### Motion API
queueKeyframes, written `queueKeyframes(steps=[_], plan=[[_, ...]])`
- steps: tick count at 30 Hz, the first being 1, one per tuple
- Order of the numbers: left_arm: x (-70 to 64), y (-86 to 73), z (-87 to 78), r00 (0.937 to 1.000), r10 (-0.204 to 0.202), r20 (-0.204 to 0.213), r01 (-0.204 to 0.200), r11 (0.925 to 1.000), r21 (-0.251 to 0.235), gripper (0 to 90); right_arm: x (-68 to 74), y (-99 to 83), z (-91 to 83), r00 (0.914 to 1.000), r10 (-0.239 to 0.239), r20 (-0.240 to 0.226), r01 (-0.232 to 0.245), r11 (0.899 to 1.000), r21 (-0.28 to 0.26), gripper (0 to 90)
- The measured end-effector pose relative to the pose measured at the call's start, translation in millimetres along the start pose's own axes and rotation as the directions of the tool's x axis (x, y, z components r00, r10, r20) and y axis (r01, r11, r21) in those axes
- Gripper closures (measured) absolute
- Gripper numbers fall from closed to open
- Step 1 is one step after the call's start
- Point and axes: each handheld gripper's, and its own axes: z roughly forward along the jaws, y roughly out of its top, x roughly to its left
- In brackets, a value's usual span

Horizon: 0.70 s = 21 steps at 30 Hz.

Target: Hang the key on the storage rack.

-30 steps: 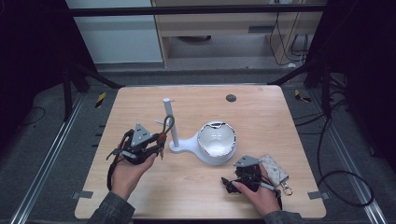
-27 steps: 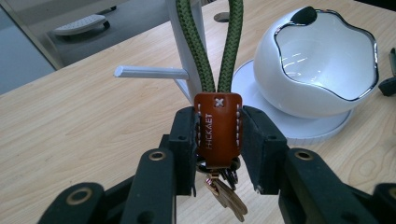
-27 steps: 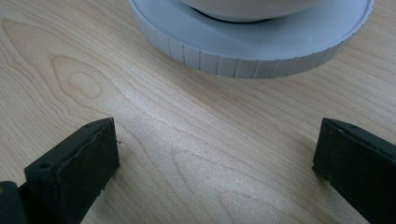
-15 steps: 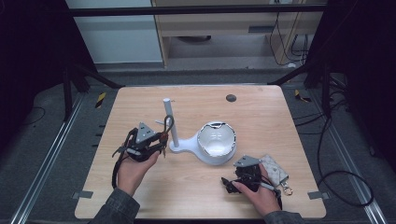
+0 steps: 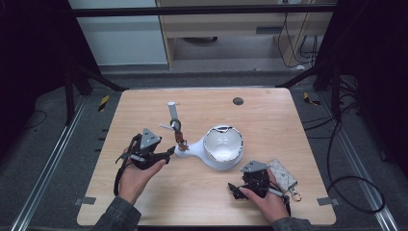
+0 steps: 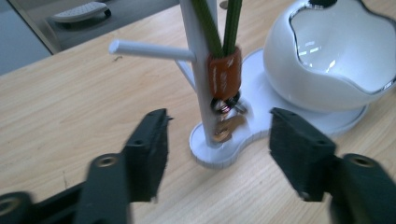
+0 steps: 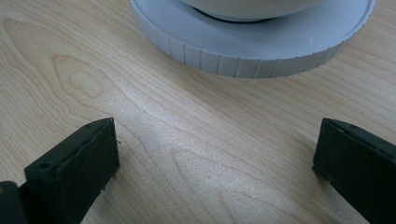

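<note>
A white key stand (image 5: pixel 185 152) with an upright post (image 5: pixel 172 114) and an apple-shaped bowl (image 5: pixel 223 147) sits mid-table. A key strap (image 6: pixel 224 74) with a brown leather tab, dark green cord and brass keys hangs on the post's peg (image 6: pixel 149 49); the strap (image 5: pixel 179 134) also shows from above. My left gripper (image 5: pixel 166 155) is open, just left of the stand's base, jaws empty and apart from the strap (image 6: pixel 215 144). My right gripper (image 5: pixel 233 189) rests open on the table near the front, in front of the stand's round base (image 7: pixel 252 46).
A grey pouch with a metal clip (image 5: pixel 284 176) lies by the right hand. A dark round hole (image 5: pixel 237 101) marks the table's far side. Black frame legs and cables surround the wooden table (image 5: pixel 269 120).
The left gripper let go of the strap and pulled back toward the near left; the strap now hangs on the post. The right gripper has stayed put.
</note>
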Motion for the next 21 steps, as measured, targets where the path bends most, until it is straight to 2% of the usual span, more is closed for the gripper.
queueKeyframes(steps=[3, 5, 6, 9, 12, 16, 18, 20, 21], plan=[[4.4, -16.2, 3.5, 1.0000, -0.009, -0.002, 0.009, 0.9997, 0.023, 21.3, 0.1, 0.0, -0.1, 1.0000, 0.001, 0.001, -0.001, 1.000, 0.000, 0.2], [8.3, -27.0, 7.7, 0.9995, -0.032, 0.003, 0.032, 0.9985, 0.045, 15.4, 0.2, -0.2, -0.2, 1.0000, 0.001, 0.001, -0.001, 1.000, 0.000, 0.2], [11.3, -35.3, 11.0, 0.9986, -0.053, 0.003, 0.053, 0.9974, 0.049, 13.3, 0.3, -0.3, -0.3, 1.0000, 0.003, 0.000, -0.003, 1.000, 0.000, 0.2], [18.2, -51.8, 18.6, 0.9972, -0.075, -0.008, 0.075, 0.9948, 0.069, 9.0, 0.2, -0.4, -0.4, 1.0000, 0.003, -0.002, -0.003, 1.000, -0.001, 0.2], [24.2, -66.1, 25.7, 0.9971, -0.076, -0.002, 0.076, 0.9928, 0.093, 7.4, 0.3, -0.4, -0.4, 1.0000, 0.004, -0.002, -0.004, 1.000, 0.000, 0.3], [30.8, -74.9, 31.6, 0.9963, -0.086, -0.010, 0.086, 0.9909, 0.104, 6.7, -0.5, -0.3, -0.4, 1.0000, 0.005, -0.002, -0.005, 1.000, -0.006, 1.5], [32.1, -75.9, 29.6, 0.9975, -0.070, 0.004, 0.070, 0.9924, 0.101, 6.7, -1.3, 0.1, -1.8, 0.9996, 0.029, 0.005, -0.029, 0.999, -0.013, 5.9], [33.5, -78.1, 28.7, 0.9982, -0.060, -0.007, 0.060, 0.9920, 0.111, 6.2, -4.8, 3.4, -6.4, 0.9980, 0.062, -0.012, -0.063, 0.998, -0.028, 7.2], [34.9, -80.5, 28.4, 0.9980, -0.061, -0.016, 0.062, 0.9909, 0.120, 6.3, -6.4, 6.1, -10.0, 0.9978, 0.066, 0.000, -0.066, 0.997, -0.034, 7.0]])
